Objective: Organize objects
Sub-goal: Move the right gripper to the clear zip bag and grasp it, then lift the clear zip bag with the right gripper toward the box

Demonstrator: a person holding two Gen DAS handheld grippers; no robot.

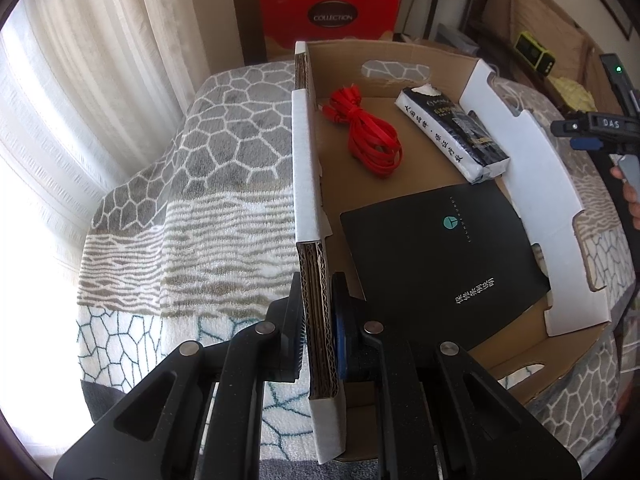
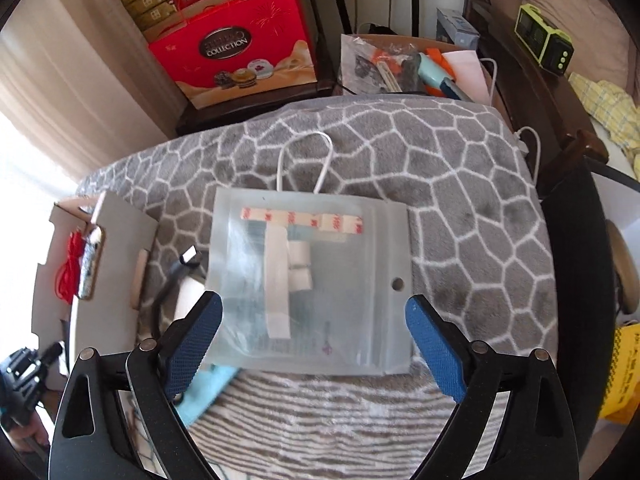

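Left gripper (image 1: 318,334) clamps box (image 1: 310,160) wall, lower centre | packed: cable (image 1: 370,136), tissue pack (image 1: 452,136), booklet (image 1: 440,256) | right gripper (image 2: 314,338) spread wide over bag (image 2: 312,280), mid-frame on blanket (image 2: 460,184), seemingly untouched | left: bag, perhaps more.

A cardboard box (image 1: 404,60) is set open on the patterned blanket, holding a red cable (image 1: 370,136), a tissue pack (image 1: 452,134) and a black booklet (image 1: 440,256). A clear zip bag (image 2: 316,280) of adhesive strips is laid flat beside it.

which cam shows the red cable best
The left wrist view: the red cable lies bundled and unobstructed on the cardboard box floor. The right wrist view shows only a red sliver at its left edge.
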